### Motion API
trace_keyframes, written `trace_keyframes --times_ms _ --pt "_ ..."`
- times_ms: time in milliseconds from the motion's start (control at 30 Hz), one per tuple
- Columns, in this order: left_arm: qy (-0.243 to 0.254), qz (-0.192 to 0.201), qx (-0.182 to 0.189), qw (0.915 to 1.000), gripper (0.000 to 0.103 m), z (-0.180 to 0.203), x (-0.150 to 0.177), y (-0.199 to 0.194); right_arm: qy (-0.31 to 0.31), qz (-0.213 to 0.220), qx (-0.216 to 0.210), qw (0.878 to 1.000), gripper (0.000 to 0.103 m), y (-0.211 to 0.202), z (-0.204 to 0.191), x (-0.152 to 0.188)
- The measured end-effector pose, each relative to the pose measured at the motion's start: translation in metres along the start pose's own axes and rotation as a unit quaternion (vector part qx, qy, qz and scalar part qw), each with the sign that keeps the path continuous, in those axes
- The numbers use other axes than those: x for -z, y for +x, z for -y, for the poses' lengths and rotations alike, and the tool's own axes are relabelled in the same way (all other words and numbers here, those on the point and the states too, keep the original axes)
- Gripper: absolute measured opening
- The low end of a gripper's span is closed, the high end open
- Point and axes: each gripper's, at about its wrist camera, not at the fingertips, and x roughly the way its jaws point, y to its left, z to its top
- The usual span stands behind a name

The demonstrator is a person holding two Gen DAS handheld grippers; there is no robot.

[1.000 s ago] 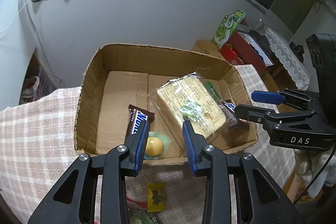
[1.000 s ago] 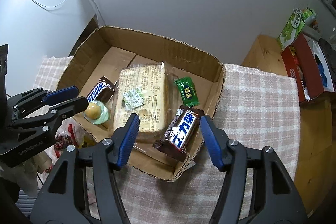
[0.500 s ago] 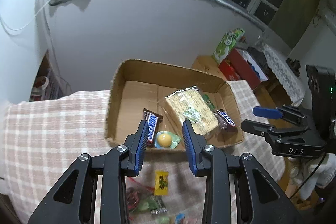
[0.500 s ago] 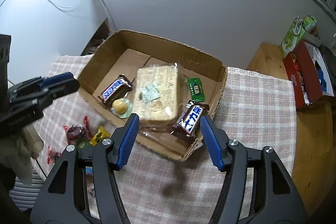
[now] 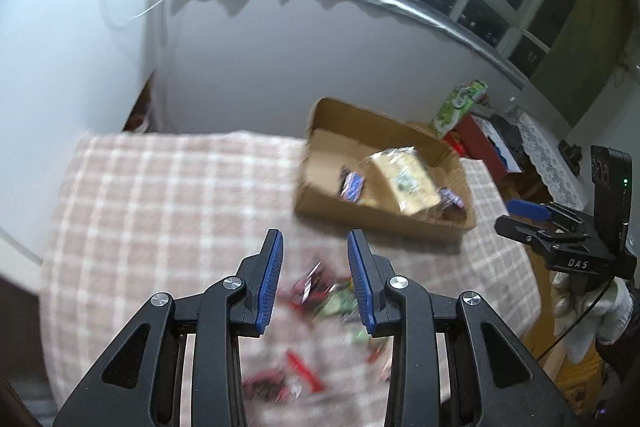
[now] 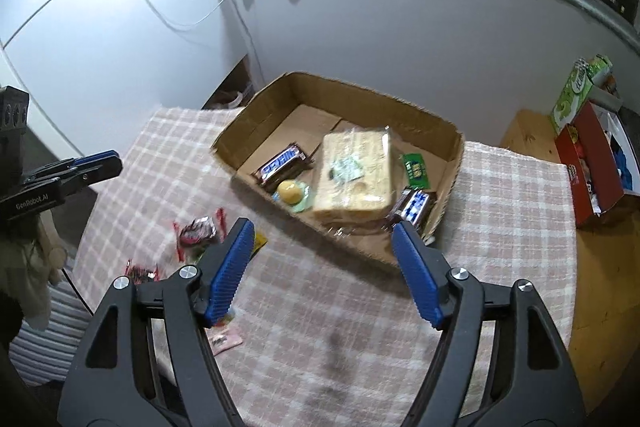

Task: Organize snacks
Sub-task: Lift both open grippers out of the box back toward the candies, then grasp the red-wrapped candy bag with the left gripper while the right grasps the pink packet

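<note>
The desk (image 6: 516,187) is covered by a soft pink-and-white checked cloth that runs to its rounded near corners, with a broad bare stretch of cloth on the left half in the left wrist view and another in front of the right gripper (image 6: 324,241). A shallow cardboard box (image 6: 452,163) with ragged, torn rims sits toward the far edge, close to the pale wall. Inside it lie a large clear-wrapped block of crackers (image 6: 354,173), a dark Snickers bar (image 6: 282,163) at its left, a round yellow sweet in a pale green wrapper (image 6: 292,191) just beside that bar, a small flat green packet (image 6: 415,171) on the right, and a second chocolate bar (image 6: 414,205) by the near right corner. A loose scatter of small crinkly candies (image 6: 198,231), red, green and yellow, lies on the cloth outside the box, near the desk's front left edge. The right gripper's jaws have just been opening and stand wide apart with nothing between them, above open cloth. The left gripper (image 5: 315,241) has its blue ribbed pads (image 5: 272,275) narrowly apart and empty, above the blurred candies.
</note>
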Motion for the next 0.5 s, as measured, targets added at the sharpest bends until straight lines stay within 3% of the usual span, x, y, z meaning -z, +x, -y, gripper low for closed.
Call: trace_keyframes --times_ms 300,500 --pt "-0.052 -0.047 -0.011 0.9975 0.032 -0.032 0.063 -0.012 -0.011 -0.074 -0.026 0.997 0.083 0.020 -0.027 0.044" --pt "-0.029 -0.076 -0.008 0.9967 0.032 -0.032 0.091 -0.013 0.010 -0.136 -0.048 0.990 0.083 0.043 -0.042 0.080"
